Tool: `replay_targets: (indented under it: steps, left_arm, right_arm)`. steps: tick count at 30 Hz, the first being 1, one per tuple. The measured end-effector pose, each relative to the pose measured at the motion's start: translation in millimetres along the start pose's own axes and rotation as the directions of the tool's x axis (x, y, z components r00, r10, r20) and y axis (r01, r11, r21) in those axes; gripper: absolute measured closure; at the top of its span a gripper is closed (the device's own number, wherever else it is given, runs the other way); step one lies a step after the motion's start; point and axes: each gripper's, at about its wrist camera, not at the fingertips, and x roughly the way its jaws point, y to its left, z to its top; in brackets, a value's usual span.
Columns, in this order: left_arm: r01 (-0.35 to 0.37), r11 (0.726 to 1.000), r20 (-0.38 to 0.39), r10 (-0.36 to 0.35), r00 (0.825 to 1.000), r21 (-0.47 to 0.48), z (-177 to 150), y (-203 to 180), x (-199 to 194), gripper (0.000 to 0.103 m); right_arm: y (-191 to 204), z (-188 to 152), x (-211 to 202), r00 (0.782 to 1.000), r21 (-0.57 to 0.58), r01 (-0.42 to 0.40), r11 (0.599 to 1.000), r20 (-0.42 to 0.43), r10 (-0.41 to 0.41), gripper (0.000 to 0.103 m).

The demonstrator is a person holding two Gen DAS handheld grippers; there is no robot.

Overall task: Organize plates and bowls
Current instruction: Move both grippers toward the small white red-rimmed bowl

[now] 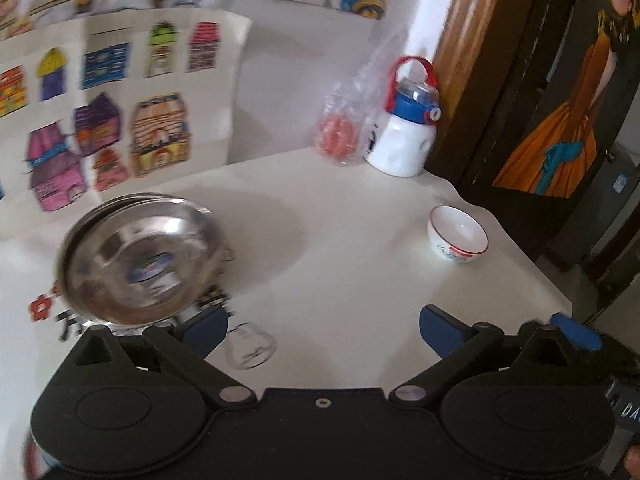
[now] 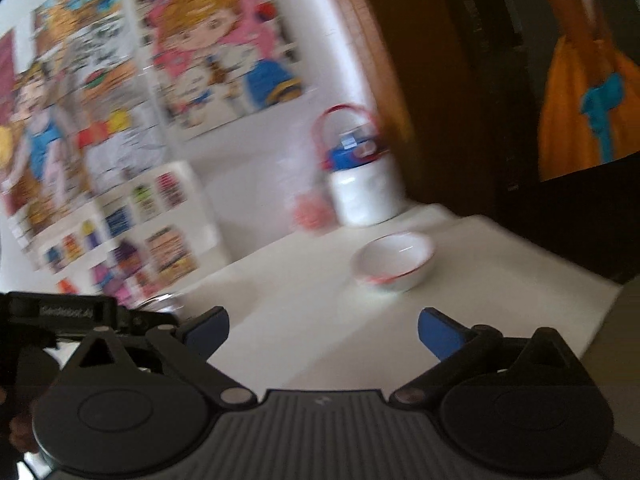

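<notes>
1. Left tongs [image 1: 323, 330]: black body, blue pads, jaws spread wide with nothing between them; only bare desk shows in the gap. They hang above the near part of the desk, pointing down and across it.

2. Right tongs [image 2: 323, 330]: same build, jaws spread wide and empty, over bare desk. The view is blurred. In the left wrist view 1 blue pad of these tongs shows at the right edge.

3. Desk [image 1: 340, 240]: pale, smooth top, its right edge curved, set against a white wall.

4. Steel plates [image 1: 138, 258]: a stack of shiny round metal dishes at the left of the desk, just beyond the left pad of the left tongs. The topmost carries a blue oval sticker at its centre. The exact count of the stack cannot be told.

5. White bowl [image 1: 458, 236]: small, ceramic, red line at the rim, red and blue printing on its side. It stands upright and alone near the right edge of the desk, well apart from the steel plates. In the right wrist view it sits ahead of the tongs, slightly right.

6. Clear glass [image 1: 251, 344]: small, on the desk between the left tongs' pads and close to the left 1; its posture is unclear.

7. Water bottle [image 1: 404, 136]: white body, blue lid, red strap, at the far corner of the desk.

8. Plastic bag [image 1: 342, 128]: clear, with pink contents, just beside the bottle on its left.

9. Coloured drawings [image 1: 108, 112]: paper sheets of houses and cartoon figures on the wall behind the desk.
</notes>
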Motion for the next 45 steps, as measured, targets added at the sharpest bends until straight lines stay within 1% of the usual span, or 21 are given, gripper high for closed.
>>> replay_targets:
  steps: [3,6,11,17,19,22,25,27,31,34,37,39,40,42,45]
  left_arm:
    - [-0.015,1.000,0.003,0.014,1.000,0.026,10,-22,19,0.001]
    - [-0.018,0.999,-0.005,0.018,1.000,0.037,19,-39,40,0.001]
    - [-0.025,0.998,-0.018,0.026,0.999,0.049,30,-62,79,0.001]
    - [-0.056,0.997,0.027,0.054,0.998,0.053,39,-76,113,0.001]
    - [-0.061,0.997,0.038,0.059,0.998,0.050,43,-80,123,0.001]
    - [-0.062,0.998,0.052,0.061,0.997,0.028,49,-82,139,0.001]
    - [-0.056,0.998,0.041,0.057,0.998,-0.009,55,-82,157,0.001]
    - [-0.055,0.998,0.022,0.055,0.998,-0.023,57,-82,168,0.001]
    - [-0.058,0.997,0.012,0.058,0.998,-0.045,60,-82,184,0.001]
    - [-0.064,0.997,0.008,0.064,0.998,-0.046,61,-84,193,0.001]
    - [-0.067,0.997,0.006,0.067,0.998,-0.039,62,-87,199,0.002]
    - [-0.064,0.997,0.005,0.064,0.998,-0.031,62,-89,202,0.004]
    - [-0.061,0.998,0.005,0.061,0.998,-0.027,62,-90,203,0.007]
    - [-0.053,0.998,0.003,0.053,0.999,-0.017,62,-93,205,0.011]
    - [-0.041,0.999,0.006,0.041,0.999,-0.005,62,-96,206,0.018]
  right_arm:
    - [-20,5,6,0.995,0.006,0.091,0.996,0.027,-0.091,0.000]
    - [-39,8,14,0.987,0.019,0.155,0.988,0.050,-0.155,0.000]
    - [-63,10,33,0.976,0.032,0.201,0.979,0.078,-0.203,0.000]
    - [-78,16,61,0.967,0.039,0.238,0.971,0.084,-0.240,0.000]
    - [-80,20,73,0.969,0.038,0.234,0.971,0.073,-0.237,0.000]
    - [-83,26,94,0.975,0.039,0.218,0.975,0.030,-0.219,0.000]
    - [-85,29,110,0.980,0.049,0.199,0.979,-0.002,-0.199,0.003]
    - [-84,29,120,0.979,0.037,0.202,0.979,-0.019,-0.201,0.006]
    - [-82,29,131,0.977,0.012,0.213,0.977,-0.036,-0.212,0.007]
    - [-80,29,137,0.975,-0.001,0.219,0.976,-0.042,-0.219,0.008]
    - [-79,29,142,0.972,-0.015,0.228,0.974,-0.057,-0.228,0.011]
    - [-78,28,145,0.971,-0.023,0.230,0.973,-0.064,-0.231,0.015]
    - [-77,28,146,0.971,-0.026,0.229,0.973,-0.068,-0.230,0.017]
    - [-76,27,149,0.972,-0.030,0.222,0.975,-0.075,-0.224,0.026]
    - [-76,27,151,0.977,-0.019,0.198,0.980,-0.077,-0.199,0.034]
